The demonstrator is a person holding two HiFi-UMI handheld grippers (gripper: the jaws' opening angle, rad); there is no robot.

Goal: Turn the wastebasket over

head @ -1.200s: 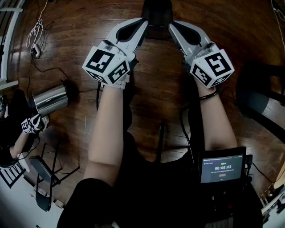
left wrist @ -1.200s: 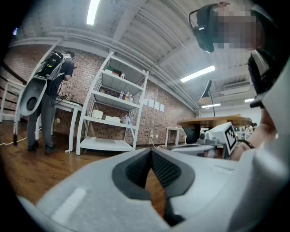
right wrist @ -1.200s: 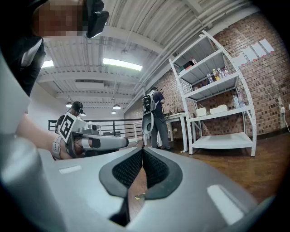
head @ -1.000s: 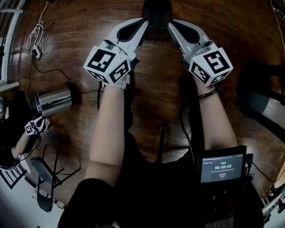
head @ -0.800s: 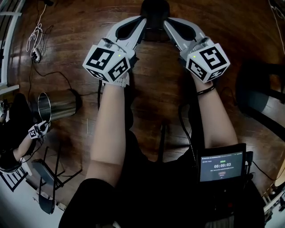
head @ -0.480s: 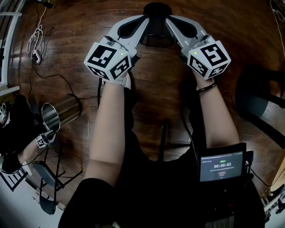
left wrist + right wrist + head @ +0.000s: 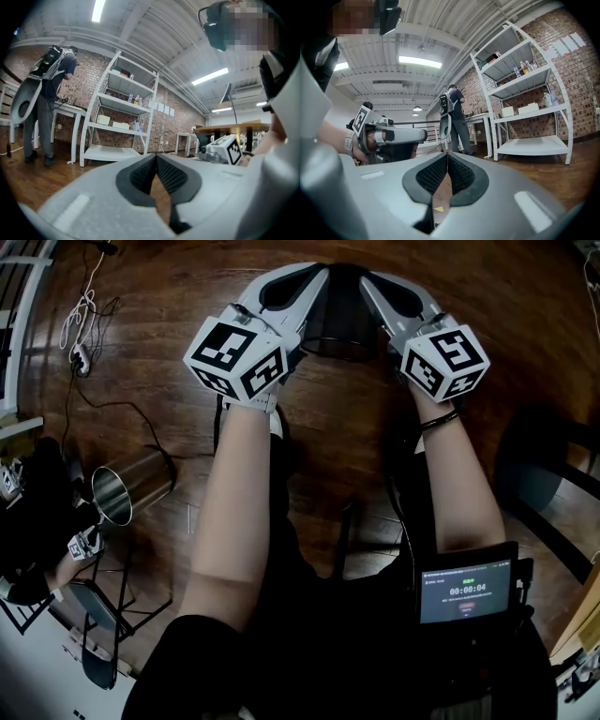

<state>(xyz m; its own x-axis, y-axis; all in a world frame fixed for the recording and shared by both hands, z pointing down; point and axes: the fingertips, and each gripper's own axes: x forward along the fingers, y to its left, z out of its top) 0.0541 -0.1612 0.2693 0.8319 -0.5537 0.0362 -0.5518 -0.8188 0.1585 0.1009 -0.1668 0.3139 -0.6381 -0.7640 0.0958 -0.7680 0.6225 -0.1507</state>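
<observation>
A black wastebasket [image 7: 343,317] stands on the wood floor at the top of the head view, between my two grippers. My left gripper [image 7: 315,274] lies along its left side and my right gripper [image 7: 369,279] along its right side; whether they touch it I cannot tell. In the left gripper view the left gripper [image 7: 155,157] has its pads closed together with nothing between them. In the right gripper view the right gripper [image 7: 447,155] is likewise shut and empty. That view also shows the left gripper's body [image 7: 391,136] across from it, above a dark shape.
A shiny metal bin [image 7: 133,489] lies tilted at the left, held by another person's gripper [image 7: 81,546]. A dark chair [image 7: 548,470] is at the right, cables [image 7: 80,329] are at the upper left, and a screen [image 7: 466,592] sits at my waist. A white shelf rack [image 7: 123,117] and a standing person [image 7: 48,98] are ahead.
Both grippers and the black wastebasket sit lower in the head view, with more of the basket showing. At the left, the other person's gripper swung the metal bin round, its mouth now lower left.
</observation>
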